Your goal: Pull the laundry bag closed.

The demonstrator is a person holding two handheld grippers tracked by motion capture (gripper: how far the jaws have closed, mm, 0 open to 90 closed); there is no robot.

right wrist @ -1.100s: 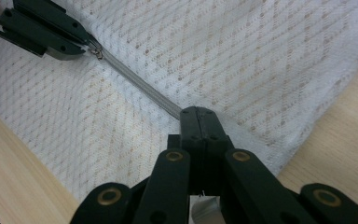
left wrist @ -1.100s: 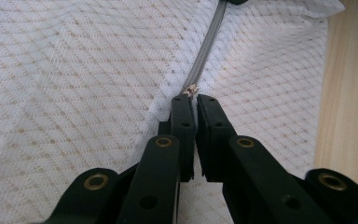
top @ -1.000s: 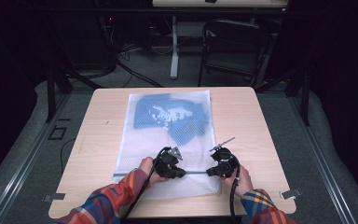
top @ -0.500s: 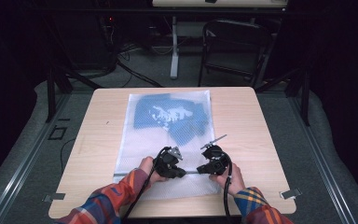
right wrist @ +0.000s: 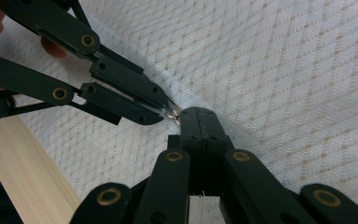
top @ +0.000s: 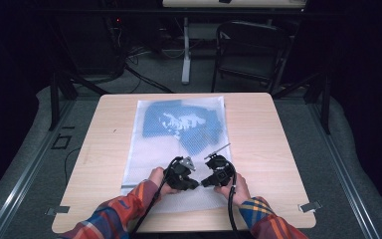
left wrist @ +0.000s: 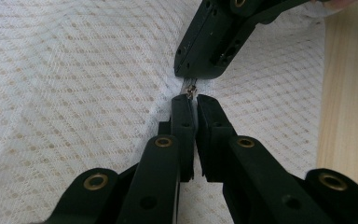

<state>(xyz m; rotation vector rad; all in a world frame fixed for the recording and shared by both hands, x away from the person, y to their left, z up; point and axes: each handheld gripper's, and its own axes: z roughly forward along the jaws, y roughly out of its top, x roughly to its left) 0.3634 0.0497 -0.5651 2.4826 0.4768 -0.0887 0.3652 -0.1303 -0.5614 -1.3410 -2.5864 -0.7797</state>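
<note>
A white mesh bag [top: 154, 149] lies flat on the wooden table [top: 278, 149] with a blue garment [top: 184, 122] inside its far half. Both grippers meet tip to tip over the bag's near part. My left gripper [top: 197, 184] [left wrist: 191, 100] is shut on a raised fold of the mesh at the zipper line. My right gripper [top: 204, 182] [right wrist: 198, 114] faces it, shut at the small metal zipper pull [left wrist: 191, 89] [right wrist: 173, 114], which glints between the two sets of tips. The mesh bunches up around that spot.
Bare wood [left wrist: 349, 93] runs along the bag's edge on the near side. Beyond the table's far edge stand a dark chair [top: 248, 50] and a table leg [top: 185, 55], with cables on the floor.
My right gripper has slid left along the bag toward the left gripper, closing the gap until the tips nearly touch. The left gripper has stayed put.
</note>
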